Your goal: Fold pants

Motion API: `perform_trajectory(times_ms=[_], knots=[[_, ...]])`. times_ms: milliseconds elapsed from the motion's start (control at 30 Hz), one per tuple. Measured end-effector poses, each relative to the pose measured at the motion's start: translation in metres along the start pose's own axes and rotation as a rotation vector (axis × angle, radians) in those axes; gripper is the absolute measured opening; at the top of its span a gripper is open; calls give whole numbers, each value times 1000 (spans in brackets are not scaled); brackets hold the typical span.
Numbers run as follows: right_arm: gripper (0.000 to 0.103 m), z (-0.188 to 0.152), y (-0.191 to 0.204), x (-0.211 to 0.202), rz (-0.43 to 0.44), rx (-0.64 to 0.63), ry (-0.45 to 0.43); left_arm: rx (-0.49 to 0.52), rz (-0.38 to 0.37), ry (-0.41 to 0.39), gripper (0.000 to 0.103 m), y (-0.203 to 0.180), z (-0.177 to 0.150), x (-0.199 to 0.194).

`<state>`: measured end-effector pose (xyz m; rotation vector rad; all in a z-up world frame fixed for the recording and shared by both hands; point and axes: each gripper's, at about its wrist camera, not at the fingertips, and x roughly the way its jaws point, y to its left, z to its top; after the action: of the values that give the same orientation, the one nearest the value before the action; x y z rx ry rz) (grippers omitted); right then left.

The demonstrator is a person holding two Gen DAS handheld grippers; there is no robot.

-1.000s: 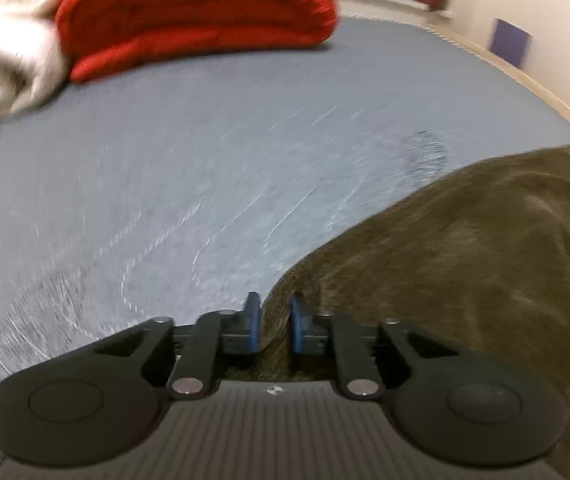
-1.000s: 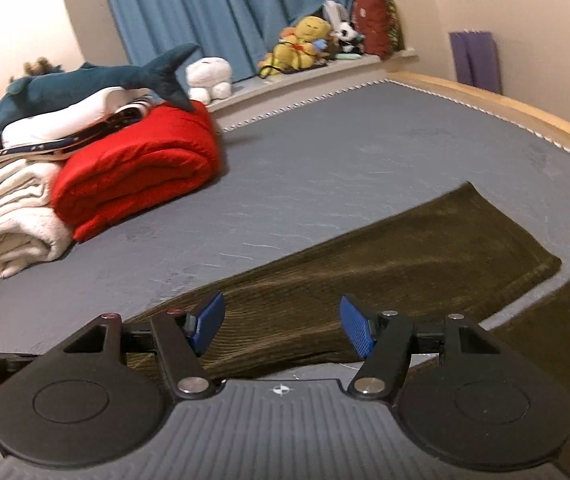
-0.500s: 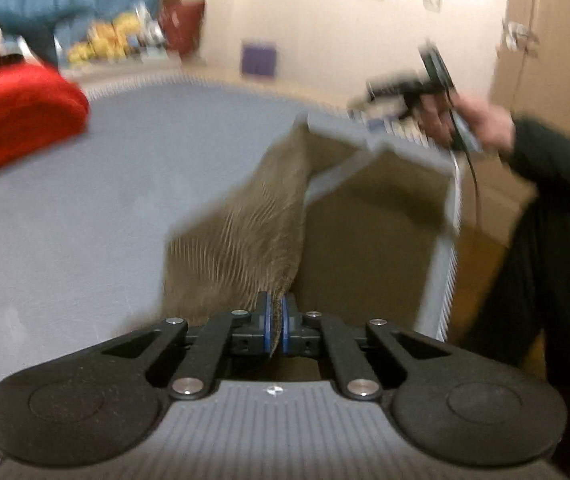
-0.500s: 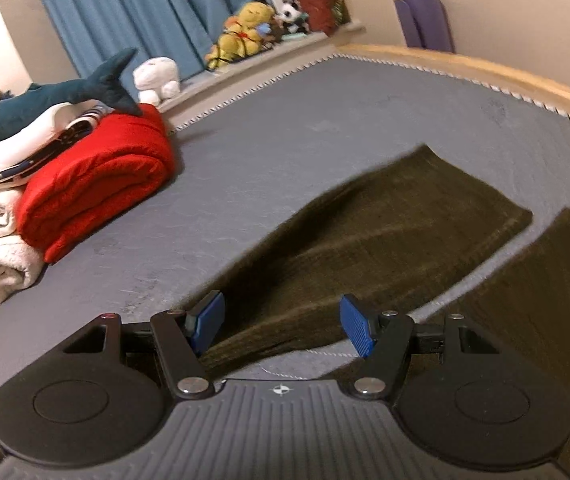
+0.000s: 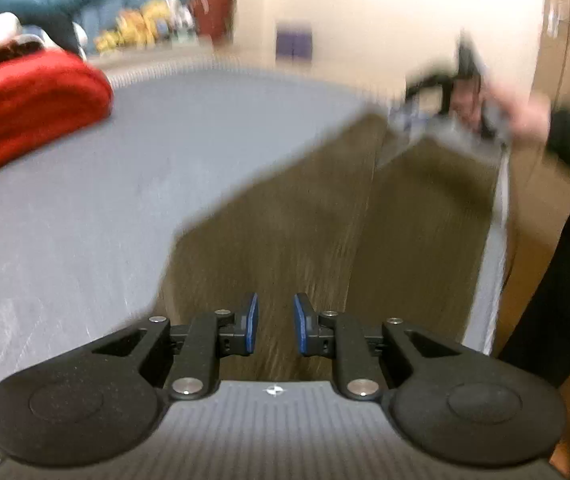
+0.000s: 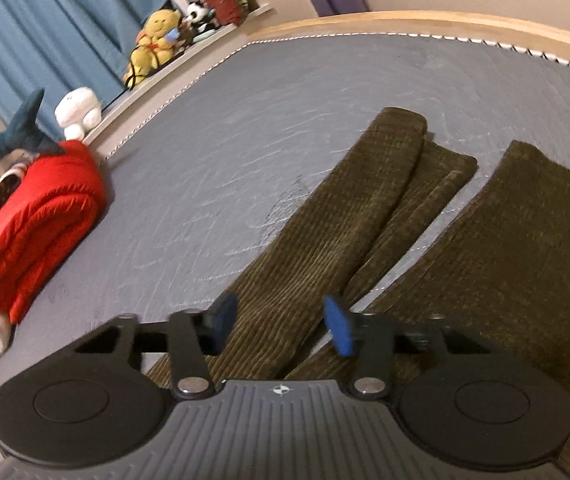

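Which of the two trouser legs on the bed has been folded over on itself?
The left trouser leg, nearer the red blanket: a doubled layer lies skewed on top. The right leg lies single and flat.

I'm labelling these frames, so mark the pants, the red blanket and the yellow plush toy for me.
pants [image 6: 325, 216]: right wrist view, on the folded-over leg.
red blanket [image 6: 41, 220]: right wrist view, on its rolled top layer.
yellow plush toy [image 6: 153, 42]: right wrist view, on its body, on the ledge.

The pants [image 6: 313, 256] are ribbed olive corduroy, matt. The bed [image 6: 245, 128] cover is smooth grey cloth; the blanket [image 6: 37, 220] is fuzzy red.
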<state>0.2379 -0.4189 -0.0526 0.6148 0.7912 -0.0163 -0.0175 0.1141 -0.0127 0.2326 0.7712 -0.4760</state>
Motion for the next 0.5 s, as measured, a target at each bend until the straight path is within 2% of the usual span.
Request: perform_trajectory(times_ms=[33, 67, 133, 200, 300, 367, 433, 500], knots=[[33, 0, -4, 3, 5, 14, 2, 55, 9, 21, 21, -11, -1, 11], [31, 0, -8, 7, 11, 30, 5, 83, 2, 25, 21, -15, -2, 16], [31, 0, -18, 19, 31, 62, 18, 50, -41, 33, 21, -14, -1, 25], [31, 1, -27, 31, 37, 99, 31, 42, -43, 37, 24, -13, 4, 35], [32, 1, -35, 53, 51, 119, 70, 51, -75, 45, 35, -19, 0, 35], [33, -1, -36, 69, 57, 103, 106, 84, -84, 50, 51, -27, 2, 40], [33, -3, -37, 80, 51, 107, 118, 125, -76, 51, 62, -37, 3, 45], [33, -3, -37, 90, 47, 125, 128, 153, -58, 62, 63, -43, 2, 50]])
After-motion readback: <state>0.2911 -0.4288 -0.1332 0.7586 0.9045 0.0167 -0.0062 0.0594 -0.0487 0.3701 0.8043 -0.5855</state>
